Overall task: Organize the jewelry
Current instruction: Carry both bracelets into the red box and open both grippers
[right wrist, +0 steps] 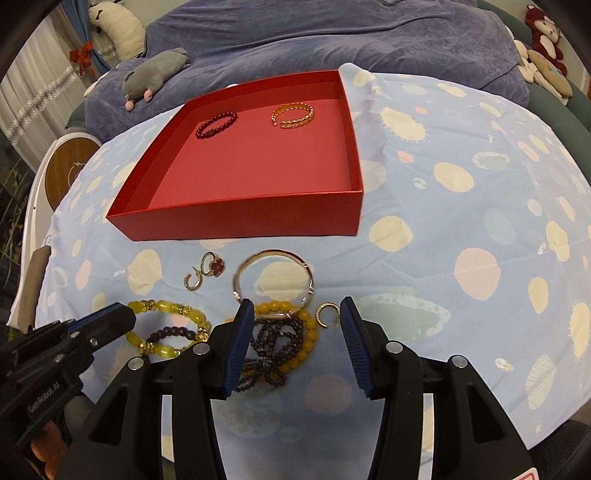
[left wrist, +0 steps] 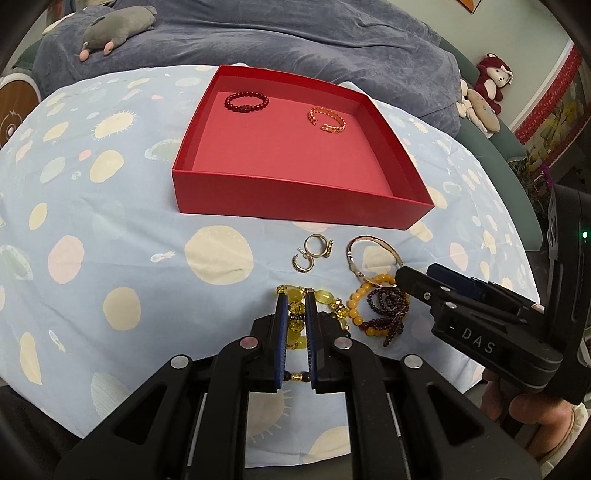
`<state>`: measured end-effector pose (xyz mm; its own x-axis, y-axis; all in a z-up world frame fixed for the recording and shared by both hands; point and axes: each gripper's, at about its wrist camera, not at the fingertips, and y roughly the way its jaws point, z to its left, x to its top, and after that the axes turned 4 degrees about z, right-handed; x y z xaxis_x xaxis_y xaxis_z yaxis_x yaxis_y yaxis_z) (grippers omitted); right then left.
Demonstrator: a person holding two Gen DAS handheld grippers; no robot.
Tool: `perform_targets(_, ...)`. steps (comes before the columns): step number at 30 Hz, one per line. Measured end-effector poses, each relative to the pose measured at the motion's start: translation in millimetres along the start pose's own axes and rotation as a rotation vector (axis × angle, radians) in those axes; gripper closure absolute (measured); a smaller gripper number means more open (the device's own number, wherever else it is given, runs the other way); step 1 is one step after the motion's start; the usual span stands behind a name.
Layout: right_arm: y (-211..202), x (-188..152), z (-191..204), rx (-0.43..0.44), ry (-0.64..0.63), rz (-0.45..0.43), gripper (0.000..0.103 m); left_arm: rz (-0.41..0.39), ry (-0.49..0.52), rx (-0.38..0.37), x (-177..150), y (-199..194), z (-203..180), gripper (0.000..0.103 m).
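A red box (left wrist: 295,199) (right wrist: 236,221) holds a dark red bead bracelet (left wrist: 246,102) (right wrist: 216,124) and a gold chain bangle (left wrist: 327,119) (right wrist: 292,115). In front lie a ring (left wrist: 318,245) (right wrist: 214,265), a hoop earring (left wrist: 303,263) (right wrist: 192,282), a rose-gold bangle (left wrist: 373,258) (right wrist: 274,283), an orange bead bracelet (left wrist: 360,310) (right wrist: 303,332), a dark purple bead strand (left wrist: 388,314) (right wrist: 273,343) and another hoop earring (right wrist: 327,314). My left gripper (left wrist: 296,314) (right wrist: 122,317) is shut on the yellow bead bracelet (left wrist: 295,314) (right wrist: 166,325). My right gripper (right wrist: 297,317) (left wrist: 400,277) is open above the orange and purple beads.
A blue spotted cloth (left wrist: 110,240) (right wrist: 461,221) covers the table. Behind it lies a blue-grey blanket (left wrist: 295,37) with a grey plush mouse (left wrist: 114,29) (right wrist: 155,74). Red plush toys (left wrist: 493,81) (right wrist: 546,33) sit at the far right. A round wooden disc (right wrist: 66,166) stands at the left.
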<state>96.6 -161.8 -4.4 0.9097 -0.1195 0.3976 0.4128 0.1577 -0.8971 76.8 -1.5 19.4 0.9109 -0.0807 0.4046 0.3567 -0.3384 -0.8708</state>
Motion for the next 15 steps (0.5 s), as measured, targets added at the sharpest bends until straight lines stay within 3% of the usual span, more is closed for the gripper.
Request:
perform_targets(6, 22, 7, 13, -0.014, -0.03, 0.036, 0.054, 0.018, -0.012, -0.003, 0, 8, 7, 0.094)
perform_targets(9, 27, 8, 20, -0.033, -0.057, 0.032, 0.04, 0.023, -0.016, -0.005, 0, 11, 9, 0.094)
perform_targets(15, 36, 9, 26, -0.069, -0.094, 0.034, 0.039, 0.04, -0.029, -0.007, 1, 19, 13, 0.094)
